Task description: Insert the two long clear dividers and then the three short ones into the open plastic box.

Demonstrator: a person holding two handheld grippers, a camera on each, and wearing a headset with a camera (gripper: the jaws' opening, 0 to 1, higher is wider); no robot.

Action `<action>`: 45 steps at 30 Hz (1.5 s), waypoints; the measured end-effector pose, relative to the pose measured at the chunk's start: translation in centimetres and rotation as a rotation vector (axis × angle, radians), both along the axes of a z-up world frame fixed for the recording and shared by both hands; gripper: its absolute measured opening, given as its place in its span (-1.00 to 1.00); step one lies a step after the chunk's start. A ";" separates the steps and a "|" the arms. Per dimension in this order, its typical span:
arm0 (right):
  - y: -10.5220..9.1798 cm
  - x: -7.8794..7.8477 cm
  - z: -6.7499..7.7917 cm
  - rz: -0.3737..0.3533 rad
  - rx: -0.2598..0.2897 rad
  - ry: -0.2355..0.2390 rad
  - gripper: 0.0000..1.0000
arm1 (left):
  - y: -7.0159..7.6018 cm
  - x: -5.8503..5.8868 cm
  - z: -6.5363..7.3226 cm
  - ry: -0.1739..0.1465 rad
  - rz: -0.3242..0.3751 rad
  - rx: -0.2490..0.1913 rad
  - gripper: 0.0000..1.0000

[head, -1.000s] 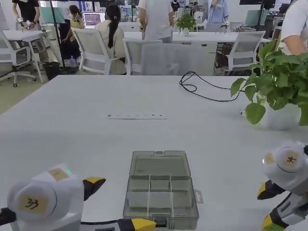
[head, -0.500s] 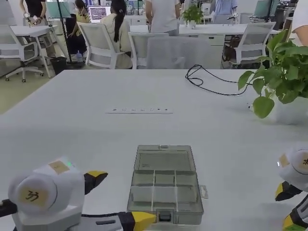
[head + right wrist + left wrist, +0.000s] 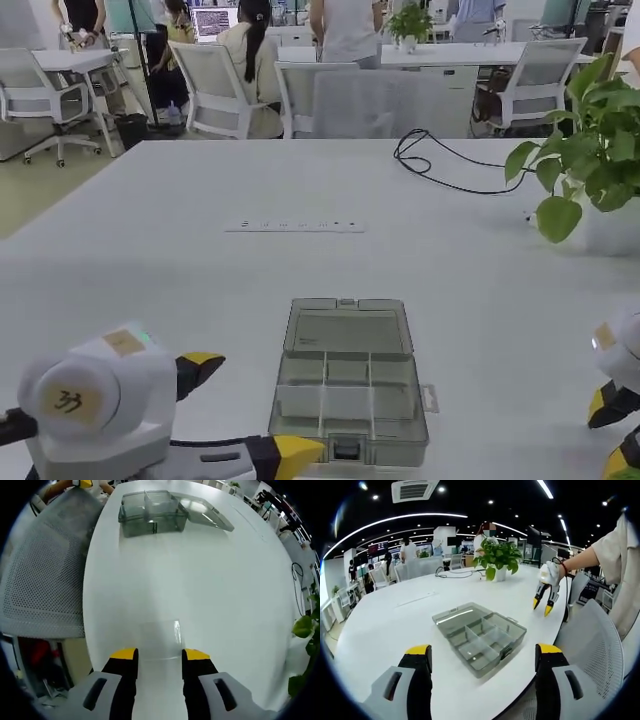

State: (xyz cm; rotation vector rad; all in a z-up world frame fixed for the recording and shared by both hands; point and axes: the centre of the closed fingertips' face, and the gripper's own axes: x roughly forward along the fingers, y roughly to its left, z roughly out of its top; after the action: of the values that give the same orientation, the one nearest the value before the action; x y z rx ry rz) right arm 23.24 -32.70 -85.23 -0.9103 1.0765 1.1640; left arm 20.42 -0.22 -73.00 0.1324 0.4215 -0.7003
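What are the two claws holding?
The right claw seems to pinch a flat clear plastic divider by its near end. The left claw is open and empty.

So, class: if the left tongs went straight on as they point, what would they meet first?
Most likely the open box, lying straight ahead of the left tongs, though depth is unclear.

the hinged plastic box (image 3: 348, 330) is smoky grey and see-through, the flat table top (image 3: 150, 270) plain white. the left gripper (image 3: 482, 650) and right gripper (image 3: 160, 654) have black jaws with yellow tips.
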 end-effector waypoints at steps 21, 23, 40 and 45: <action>0.3 -0.1 0.5 -0.013 0.022 -0.062 -0.36 | 0.2 0.1 0.5 0.012 0.000 -0.038 0.66; 0.5 0.3 0.7 -0.013 0.030 -0.083 -0.36 | 0.2 0.1 0.4 0.014 -0.001 -0.039 0.64; 7.5 2.0 5.5 0.024 0.208 -0.247 -0.36 | -0.4 -0.4 0.3 0.089 0.008 -0.131 0.34; 10.3 2.5 7.2 0.033 0.276 -0.303 -0.36 | -0.7 -0.6 0.1 0.104 0.007 -0.152 0.29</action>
State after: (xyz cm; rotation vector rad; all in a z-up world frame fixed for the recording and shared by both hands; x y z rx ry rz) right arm 25.78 -22.42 -78.07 -0.8546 0.6406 1.1261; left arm 19.83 -0.93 -72.92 -0.0497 0.4661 -0.7316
